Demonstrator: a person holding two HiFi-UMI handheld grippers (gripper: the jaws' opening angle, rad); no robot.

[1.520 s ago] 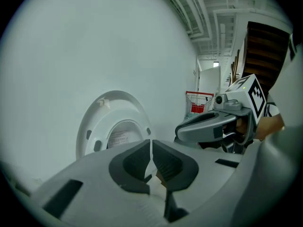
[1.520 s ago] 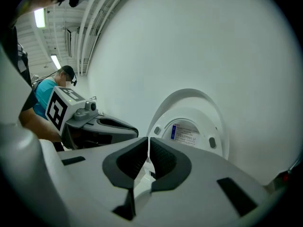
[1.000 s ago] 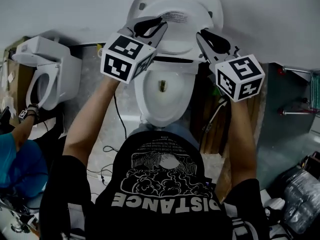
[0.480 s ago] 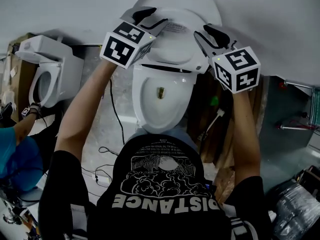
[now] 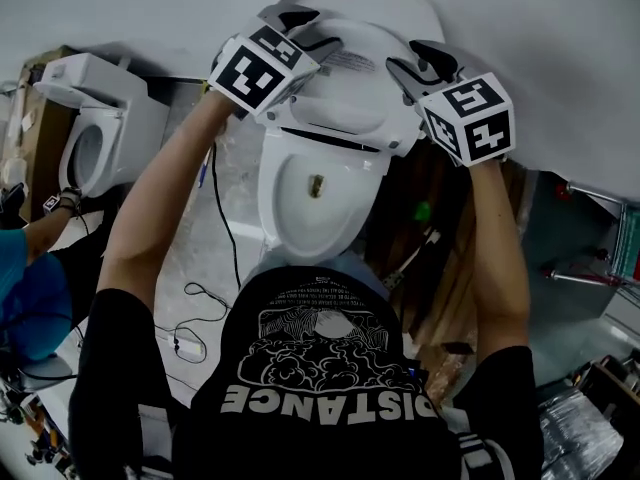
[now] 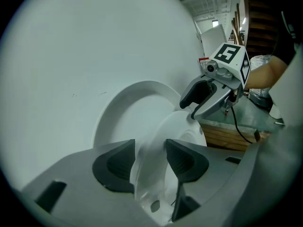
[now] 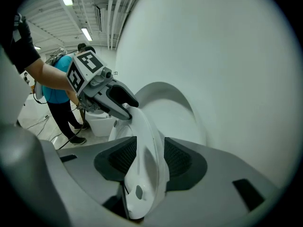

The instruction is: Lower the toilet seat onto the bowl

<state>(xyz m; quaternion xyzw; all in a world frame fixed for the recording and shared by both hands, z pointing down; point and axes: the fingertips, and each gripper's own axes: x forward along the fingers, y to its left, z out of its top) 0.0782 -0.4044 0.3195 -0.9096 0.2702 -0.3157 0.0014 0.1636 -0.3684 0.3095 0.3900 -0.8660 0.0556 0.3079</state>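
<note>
ok so standing right by this: the toilet seat (image 5: 340, 113) is abt halfway down, tilted fwd off the raised lid (image 5: 400, 13), its front edge hanging over the bowl (image 5: 300, 223) and not resting on it yet. left gripper (image 6: 150, 160) sits on the seat's left rim, right gripper (image 7: 150, 161) on the right rim, one each side. both sets of jaws are opening rn. the rim is between the pads on both, but the pads look clear of it: obvious gap on the left, tighter on the right. so nothing's really pinched atm imo

step-wise this is mid-lowering, at a let-go, and the seat isn't down so the job's not done. next move prob calls for either a grip lower on the rim, or pulling the jaws off and pushing from on top, guiding it down slow so it doesn't slam the bowl. if the hinge is soft-close it might drop by itself, can't tell from here. both grippers should come off evenly or the seat could twist on its hinges
</note>
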